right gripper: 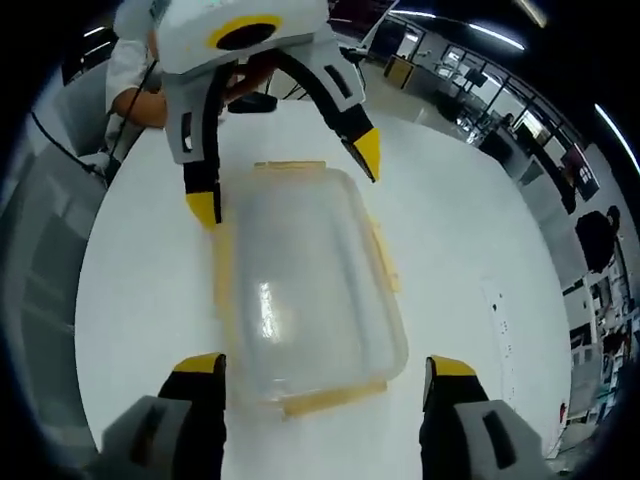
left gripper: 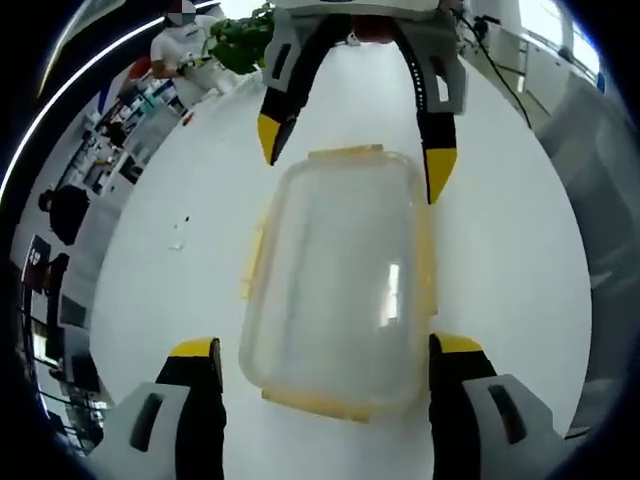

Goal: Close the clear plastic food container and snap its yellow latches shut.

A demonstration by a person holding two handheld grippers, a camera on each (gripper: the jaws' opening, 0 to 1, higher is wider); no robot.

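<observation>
A clear plastic food container (left gripper: 340, 285) lies flat on the white table (left gripper: 510, 250) with its lid resting on top. Its yellow latches (left gripper: 252, 262) stick out along the rim, and the near end latch (left gripper: 318, 404) is flared outward. My left gripper (left gripper: 325, 348) is open, its yellow-tipped jaws straddling the near end of the box. From the far end the right gripper (left gripper: 355, 155) also stands open over the opposite end. In the right gripper view the container (right gripper: 310, 285) sits between my open right gripper (right gripper: 325, 365) and the left gripper (right gripper: 285, 180), with a side latch (right gripper: 384, 255) sticking out.
The table (right gripper: 470, 220) is round and white. A small clear item (left gripper: 180, 236) lies left of the box. A green plant (left gripper: 240, 40) and a person (left gripper: 185, 40) are at the far table edge. Office desks and chairs surround the table.
</observation>
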